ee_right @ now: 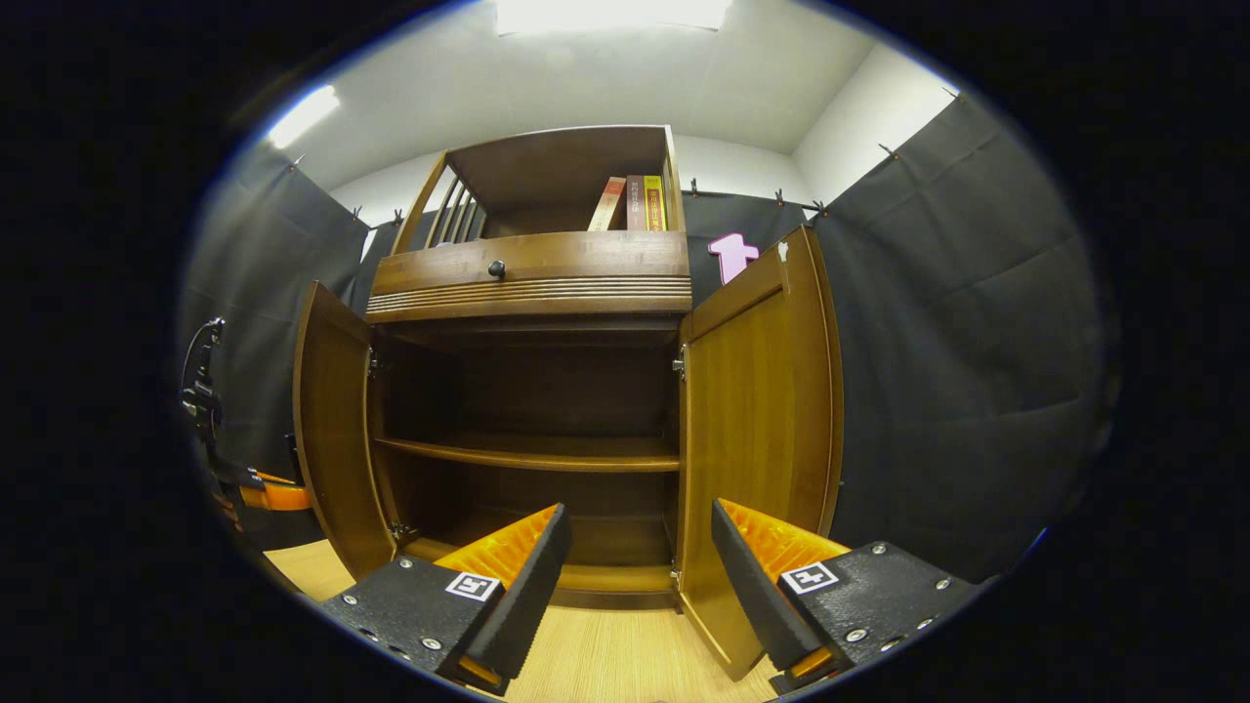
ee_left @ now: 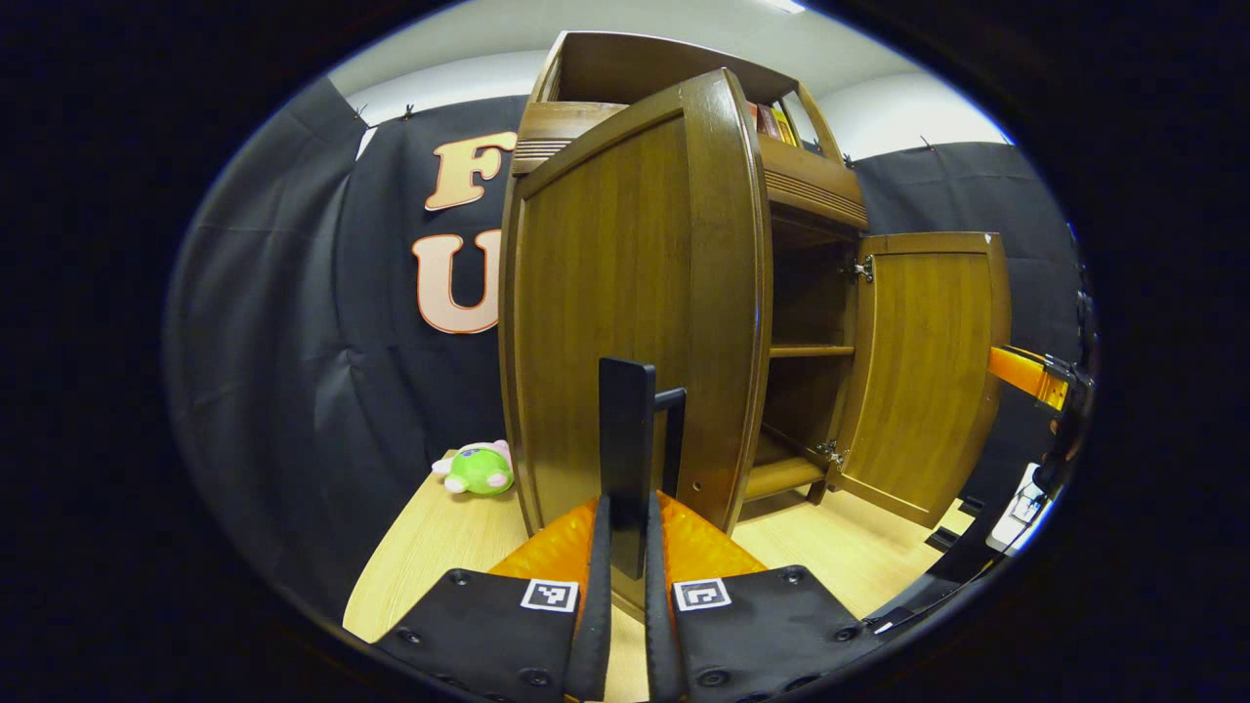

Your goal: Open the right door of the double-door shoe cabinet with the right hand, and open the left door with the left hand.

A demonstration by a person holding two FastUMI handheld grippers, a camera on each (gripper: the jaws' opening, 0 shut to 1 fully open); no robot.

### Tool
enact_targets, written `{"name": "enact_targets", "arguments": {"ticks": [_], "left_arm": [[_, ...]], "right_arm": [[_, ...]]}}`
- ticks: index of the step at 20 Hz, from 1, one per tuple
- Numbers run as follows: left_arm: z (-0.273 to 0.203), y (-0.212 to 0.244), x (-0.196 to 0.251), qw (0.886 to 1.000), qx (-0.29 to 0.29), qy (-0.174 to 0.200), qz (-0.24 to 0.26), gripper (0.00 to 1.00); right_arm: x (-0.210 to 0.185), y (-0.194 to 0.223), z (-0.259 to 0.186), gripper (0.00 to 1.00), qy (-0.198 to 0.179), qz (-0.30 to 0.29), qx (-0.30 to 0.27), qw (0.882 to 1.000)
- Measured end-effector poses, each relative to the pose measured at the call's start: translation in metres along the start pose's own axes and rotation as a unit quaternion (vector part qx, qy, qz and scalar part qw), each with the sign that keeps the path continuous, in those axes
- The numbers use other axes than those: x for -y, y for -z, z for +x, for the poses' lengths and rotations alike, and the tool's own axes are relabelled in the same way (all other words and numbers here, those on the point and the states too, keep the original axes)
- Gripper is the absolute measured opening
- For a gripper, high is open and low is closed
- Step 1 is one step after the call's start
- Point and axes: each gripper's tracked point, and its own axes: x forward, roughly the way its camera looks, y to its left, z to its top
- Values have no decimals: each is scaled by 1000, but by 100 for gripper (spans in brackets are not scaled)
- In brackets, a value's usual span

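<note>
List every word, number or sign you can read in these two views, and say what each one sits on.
Red and yellow book spines on the brown wooden cabinet's top shelf: printed characters, too small to read.
Square black-and-white coded markers on the black finger mounts: patterns, no words.
Small white sticker at the top corner of the open right door: too small to tell.
None of these can be quoted.

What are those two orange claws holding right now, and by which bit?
The left gripper is shut on the black handle of the left door, pinching its lower end. The right gripper is open and holds nothing, beside the open right door.
</note>
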Motion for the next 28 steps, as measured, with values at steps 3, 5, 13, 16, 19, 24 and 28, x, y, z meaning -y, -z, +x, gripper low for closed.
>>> {"name": "enact_targets", "arguments": {"ticks": [3,5,13,16,19,24,28], "left_arm": [[-5,1,-6,1000,2,-7,10,19],[-3,2,-7,1000,2,-10,17,16],[-8,3,-14,999,3,-25,21,15],[-10,2,-15,999,2,-30,15,15],[-12,3,-15,1000,0,-29,10,15],[-14,2,-18,999,-1,-36,13,14],[-15,0,-20,999,2,-46,8,15]], "right_arm": [[-4,1,1,100,-4,-1,0,1000],[-5,2,3,100,-5,-1,-1,1000],[-12,5,5,89,-11,-1,-4,1000],[-16,6,6,100,-15,-2,-5,1000],[-21,4,9,100,-20,-3,-9,1000],[-27,5,13,100,-23,-2,-10,1000],[-36,7,14,100,-29,-3,-13,999]]}}
